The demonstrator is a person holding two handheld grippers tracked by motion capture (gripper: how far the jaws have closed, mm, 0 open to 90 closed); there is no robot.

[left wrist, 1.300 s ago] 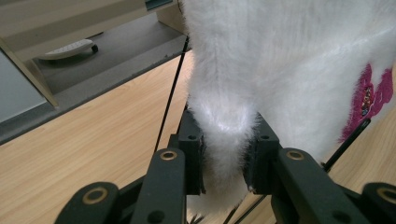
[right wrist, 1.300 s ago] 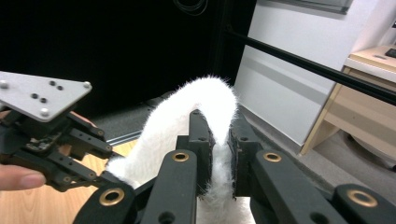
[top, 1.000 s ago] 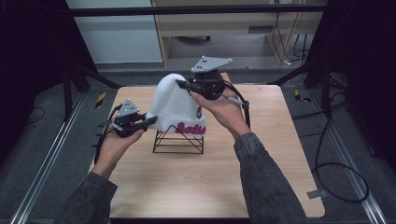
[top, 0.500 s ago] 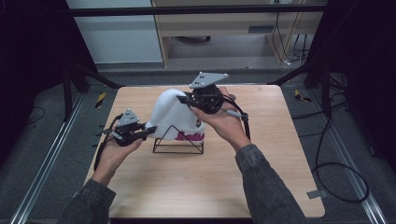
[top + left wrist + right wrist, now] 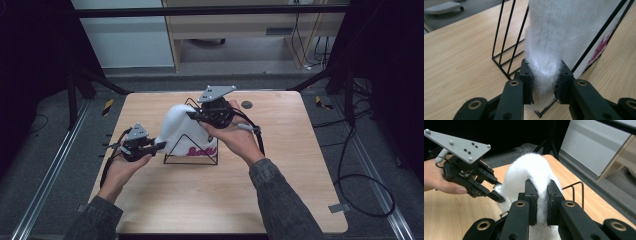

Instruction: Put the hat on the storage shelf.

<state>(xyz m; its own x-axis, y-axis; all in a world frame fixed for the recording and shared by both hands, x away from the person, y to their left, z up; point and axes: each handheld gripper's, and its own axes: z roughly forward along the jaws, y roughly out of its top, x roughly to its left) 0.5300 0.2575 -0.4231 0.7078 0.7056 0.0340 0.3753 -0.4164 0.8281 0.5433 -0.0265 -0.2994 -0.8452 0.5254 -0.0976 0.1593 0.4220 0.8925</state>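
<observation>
Lower now: fluffy white hat (image 5: 182, 127), wire rack (image 5: 191, 150).

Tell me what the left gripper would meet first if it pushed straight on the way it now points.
The left gripper is already shut on the fluffy white hat; straight ahead lies more of that hat, draped over the black wire rack, whose rods probably come next. Depth is unclear.

One white fuzzy hat (image 5: 181, 125), one black wire rack (image 5: 191, 155) and two grippers are sitting mid-frame; one small dark disc (image 5: 246, 104) is lying upper right.
</observation>
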